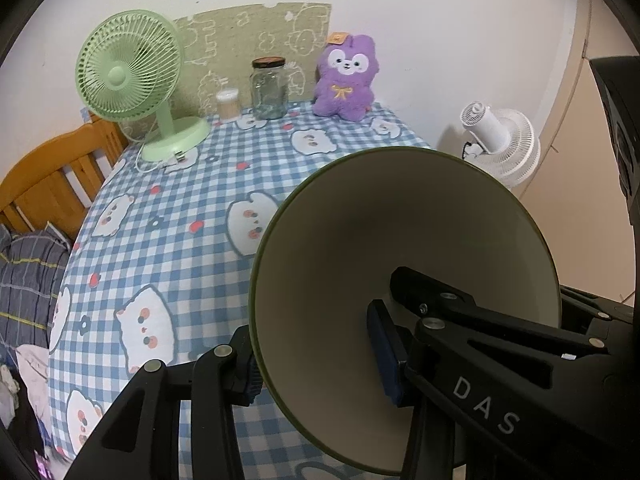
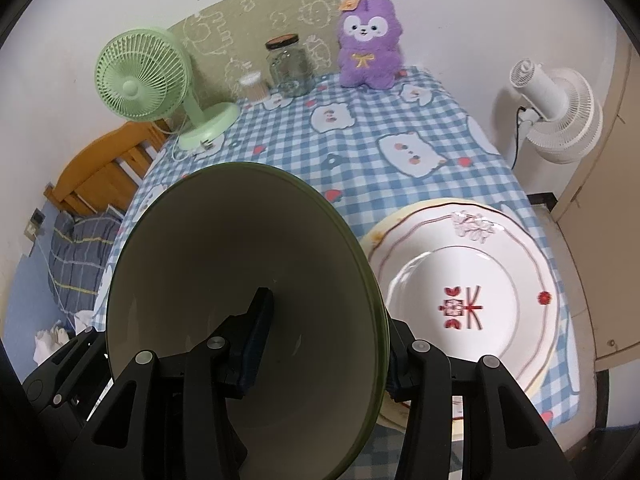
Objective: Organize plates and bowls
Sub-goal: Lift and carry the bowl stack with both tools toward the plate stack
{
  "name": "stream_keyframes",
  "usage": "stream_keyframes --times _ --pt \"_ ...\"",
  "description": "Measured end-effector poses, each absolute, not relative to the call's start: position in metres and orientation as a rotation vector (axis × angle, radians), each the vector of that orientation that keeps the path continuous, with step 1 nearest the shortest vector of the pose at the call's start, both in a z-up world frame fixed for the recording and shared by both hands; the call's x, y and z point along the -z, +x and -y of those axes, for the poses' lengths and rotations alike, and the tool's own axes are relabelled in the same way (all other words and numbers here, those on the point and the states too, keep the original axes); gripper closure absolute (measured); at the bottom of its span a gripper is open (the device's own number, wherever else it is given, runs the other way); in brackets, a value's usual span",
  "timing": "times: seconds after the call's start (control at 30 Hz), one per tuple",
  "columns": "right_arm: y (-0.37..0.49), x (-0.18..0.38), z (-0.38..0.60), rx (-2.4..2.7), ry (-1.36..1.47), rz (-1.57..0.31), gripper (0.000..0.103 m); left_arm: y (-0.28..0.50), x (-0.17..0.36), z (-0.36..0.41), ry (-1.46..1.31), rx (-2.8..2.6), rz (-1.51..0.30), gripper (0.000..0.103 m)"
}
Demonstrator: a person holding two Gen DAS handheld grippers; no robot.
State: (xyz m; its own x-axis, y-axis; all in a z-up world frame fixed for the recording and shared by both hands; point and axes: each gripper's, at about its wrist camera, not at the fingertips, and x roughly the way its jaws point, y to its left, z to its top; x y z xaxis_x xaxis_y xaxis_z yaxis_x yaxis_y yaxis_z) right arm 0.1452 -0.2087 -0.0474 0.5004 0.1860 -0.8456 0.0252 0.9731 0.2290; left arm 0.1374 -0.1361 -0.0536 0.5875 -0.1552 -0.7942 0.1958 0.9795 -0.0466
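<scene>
A wide bowl (image 1: 400, 232), cream inside with an olive-green rim, hangs tilted above the checked tablecloth (image 1: 180, 220). My left gripper (image 1: 318, 360) is shut on its left wall, one pad outside the rim and one inside. In the right wrist view the same bowl (image 2: 240, 248) fills the left half, and my right gripper (image 2: 326, 354) is shut on its right wall, one pad inside and one outside. To the right of the bowl a white plate (image 2: 460, 280) with red markings lies on the table, on top of another plate.
At the back of the table stand a green desk fan (image 1: 128, 76), a glass jar (image 1: 269, 88), a small cotton-swab tub (image 1: 228, 104) and a purple plush toy (image 1: 346, 76). A white fan (image 2: 556, 116) stands past the right edge, and a wooden bed frame (image 1: 52, 184) is on the left.
</scene>
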Motion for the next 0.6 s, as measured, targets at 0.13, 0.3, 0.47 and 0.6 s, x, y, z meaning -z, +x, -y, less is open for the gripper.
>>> stream_keyframes --times 0.13,0.3,0.47,0.6 --pt "0.139 0.046 0.224 -0.076 0.228 -1.039 0.053 0.135 0.052 0.15 0.052 0.225 -0.917 0.058" --pt "0.134 0.047 0.244 -0.051 0.238 -1.036 0.053 0.134 0.052 0.17 0.058 0.252 -0.918 0.058" --pt "0.132 0.047 0.264 -0.028 0.254 -1.035 0.053 0.134 0.052 0.189 0.075 0.274 -0.921 0.058" --pt "0.131 0.048 0.279 -0.01 0.265 -1.034 0.053 0.136 0.053 0.203 0.084 0.293 -0.923 0.058"
